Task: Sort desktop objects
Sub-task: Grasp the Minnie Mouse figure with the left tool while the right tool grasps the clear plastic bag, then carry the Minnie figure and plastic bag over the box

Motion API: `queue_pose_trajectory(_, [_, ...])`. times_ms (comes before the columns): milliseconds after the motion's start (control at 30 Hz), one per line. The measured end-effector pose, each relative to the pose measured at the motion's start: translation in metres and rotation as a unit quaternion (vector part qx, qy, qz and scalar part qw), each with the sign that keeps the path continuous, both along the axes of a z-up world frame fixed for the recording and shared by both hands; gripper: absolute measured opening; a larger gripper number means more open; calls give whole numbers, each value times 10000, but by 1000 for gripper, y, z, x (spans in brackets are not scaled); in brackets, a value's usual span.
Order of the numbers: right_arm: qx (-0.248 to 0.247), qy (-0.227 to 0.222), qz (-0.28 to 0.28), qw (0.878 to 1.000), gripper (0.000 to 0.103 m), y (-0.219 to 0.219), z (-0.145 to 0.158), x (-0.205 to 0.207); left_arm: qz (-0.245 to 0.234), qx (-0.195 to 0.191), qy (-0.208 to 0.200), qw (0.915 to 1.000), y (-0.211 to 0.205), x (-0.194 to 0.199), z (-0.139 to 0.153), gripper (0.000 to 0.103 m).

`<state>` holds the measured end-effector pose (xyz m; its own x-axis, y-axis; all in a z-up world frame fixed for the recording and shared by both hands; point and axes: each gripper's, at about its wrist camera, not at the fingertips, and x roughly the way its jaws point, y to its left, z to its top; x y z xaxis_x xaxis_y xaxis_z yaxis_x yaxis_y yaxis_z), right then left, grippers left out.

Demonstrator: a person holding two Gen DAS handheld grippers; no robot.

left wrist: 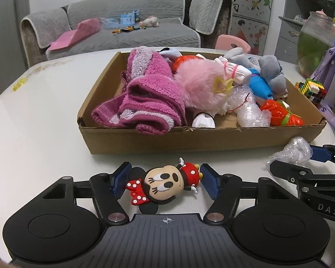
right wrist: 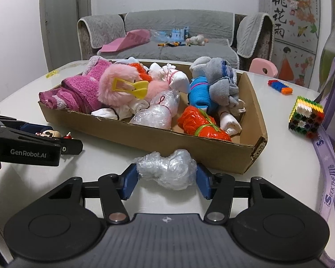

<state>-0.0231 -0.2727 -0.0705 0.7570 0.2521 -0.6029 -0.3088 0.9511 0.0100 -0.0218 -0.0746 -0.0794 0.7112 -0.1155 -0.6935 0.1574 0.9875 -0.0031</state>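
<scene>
Between each pair of blue-padded fingers, one desktop object is lying on the white worktop point(left wrist: 44, 116).

The left gripper point(left wrist: 165, 182) is bracketing a Minnie Mouse figure point(left wrist: 162, 184), its fingers partly parted; the left pad is meeting her ear, the right pad is standing just beside her arm (contact unclear). The right gripper point(right wrist: 167, 178) is pressing both pads against a bubble-wrap bundle point(right wrist: 167, 168). Just beyond both sets of fingertips, a cardboard tray point(right wrist: 149, 135) is holding a magenta towel point(left wrist: 145, 98), a pink fluffy toy point(right wrist: 122, 84) and wrapped bundles.
</scene>
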Motion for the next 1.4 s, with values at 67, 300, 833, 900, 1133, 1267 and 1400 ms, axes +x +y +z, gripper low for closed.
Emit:
queue_pose_trajectory(67, [6, -11, 19, 10000, 49, 1, 0, -1, -3, -63, 16, 10000, 2, 0, 1, 72])
queue_pose_trajectory(300, [32, -41, 72, 10000, 48, 1, 2, -4, -58, -208, 70, 9997, 5, -3, 3, 71])
queue_pose_trajectory(833, [126, -116, 133, 9998, 47, -4, 6, -10, -88, -304, 129, 9994, 6, -13, 16, 71])
queue_pose_trajectory(900, [140, -141, 128, 9997, 47, -6, 8, -12, -74, -295, 137, 9994, 7, -14, 20, 71])
queue_pose_trajectory(1133, [227, -244, 133, 9994, 47, -17, 26, -19, -134, -291, 114, 9994, 10, -20, 42, 71])
queue_pose_trajectory(1267, [275, -379, 180, 9987, 47, -25, 47, -24, -243, -257, 7, 9994, 8, -19, 64, 71])
queue_pose_trajectory(1400, [289, -614, 269, 9973, 47, -31, 73, -23, -309, -271, -131, 9991, 6, -9, 93, 71])
